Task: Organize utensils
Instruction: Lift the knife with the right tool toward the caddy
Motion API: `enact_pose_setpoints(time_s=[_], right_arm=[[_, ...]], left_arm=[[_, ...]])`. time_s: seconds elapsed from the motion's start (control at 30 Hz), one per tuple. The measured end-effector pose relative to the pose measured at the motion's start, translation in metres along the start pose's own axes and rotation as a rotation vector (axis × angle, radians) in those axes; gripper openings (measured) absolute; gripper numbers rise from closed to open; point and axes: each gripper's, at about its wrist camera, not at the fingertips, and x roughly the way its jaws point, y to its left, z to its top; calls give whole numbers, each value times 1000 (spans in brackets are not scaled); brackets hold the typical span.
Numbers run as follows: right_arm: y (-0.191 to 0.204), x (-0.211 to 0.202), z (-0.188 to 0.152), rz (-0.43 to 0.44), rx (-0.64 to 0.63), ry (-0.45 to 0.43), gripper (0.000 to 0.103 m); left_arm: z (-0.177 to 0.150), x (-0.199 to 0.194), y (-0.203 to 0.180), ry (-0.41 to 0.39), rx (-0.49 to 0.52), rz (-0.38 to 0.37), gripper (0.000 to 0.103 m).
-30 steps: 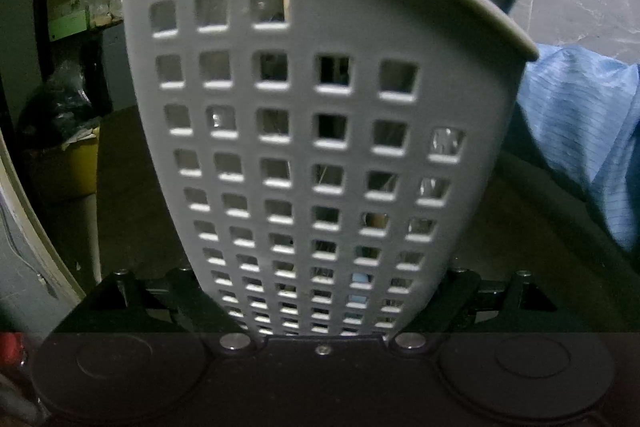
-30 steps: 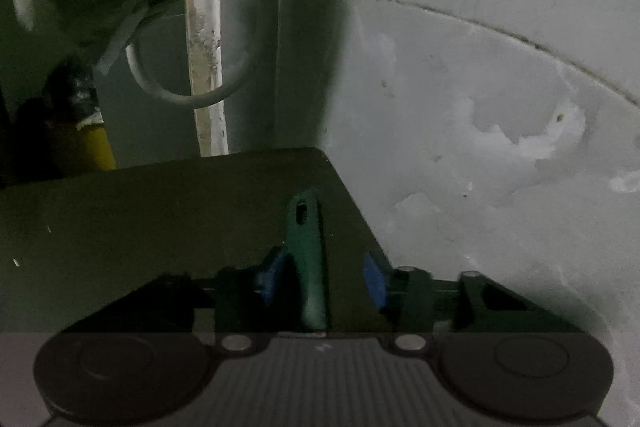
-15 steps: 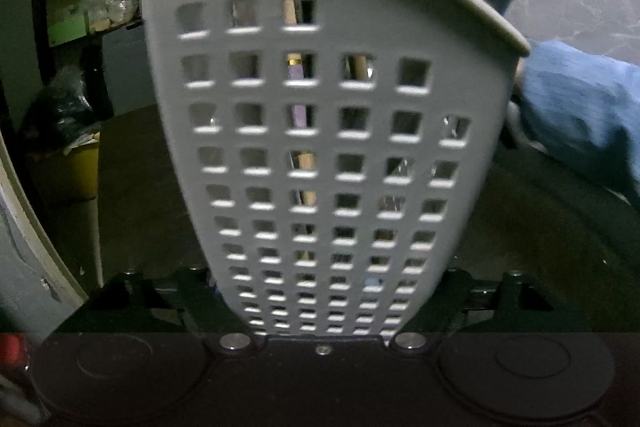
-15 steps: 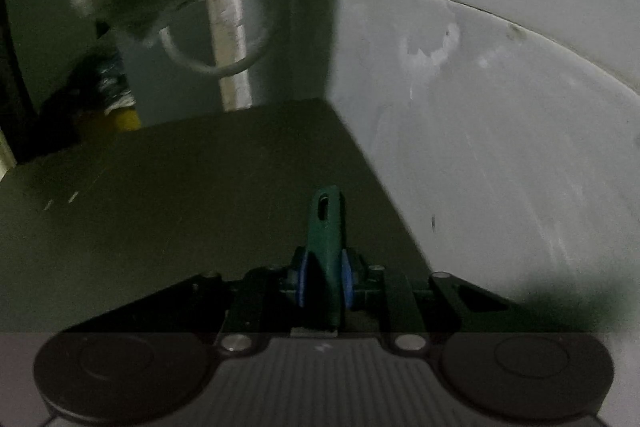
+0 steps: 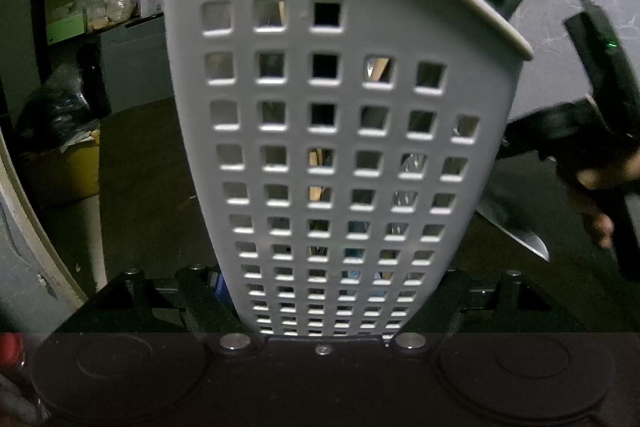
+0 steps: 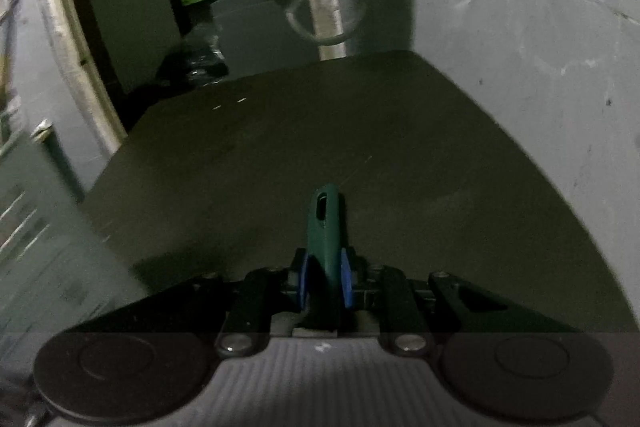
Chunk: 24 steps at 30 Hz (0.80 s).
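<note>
A dark table [image 6: 400,155] is seen in both wrist views. In the right wrist view its top is a flat, dull, dark surface with two small pale marks [image 6: 230,103] near the far left edge, and a far corner is seen against the pale floor [image 6: 540,39]. In the left wrist view the same table [image 5: 148,187] is seen on both sides of a white holder [image 5: 328,131]. Whether the holder stands on the table cannot be told. A metal blade [image 5: 516,231] is seen low over the table at the right; contact cannot be told.
</note>
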Motion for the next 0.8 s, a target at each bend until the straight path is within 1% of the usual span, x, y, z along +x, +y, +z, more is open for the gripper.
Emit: enact_pose_setpoints(time_s=[0.13, 0.27, 0.43, 0.57, 0.63, 0.67, 0.7, 0.77, 0.8], right_arm=[[12, -22, -18, 29, 6, 18, 19], [19, -43, -35, 42, 1, 32, 19], [32, -62, -53, 36, -42, 58, 19], [47, -82, -69, 22, -105, 83, 19], [51, -85, -71, 15, -116, 89, 23], [52, -86, -70, 15, -123, 94, 31], [55, -87, -70, 15, -128, 100, 44], [58, -90, -68, 21, -134, 106, 53], [57, -85, -63, 26, -137, 112, 54]], left_arm=[[-1, 0, -1, -1, 10, -1, 79], [-7, -5, -4, -2, 40, 0, 79], [-10, -6, 0, 4, 24, -9, 79], [-9, -3, 3, -1, 19, -5, 79], [-8, -1, 4, -4, 18, -5, 79], [-7, 0, 5, -6, 15, -6, 79], [-6, 0, 7, -9, 11, -7, 79], [-5, 0, 10, -17, 5, -4, 80], [-7, -1, 8, -21, 1, -3, 80]])
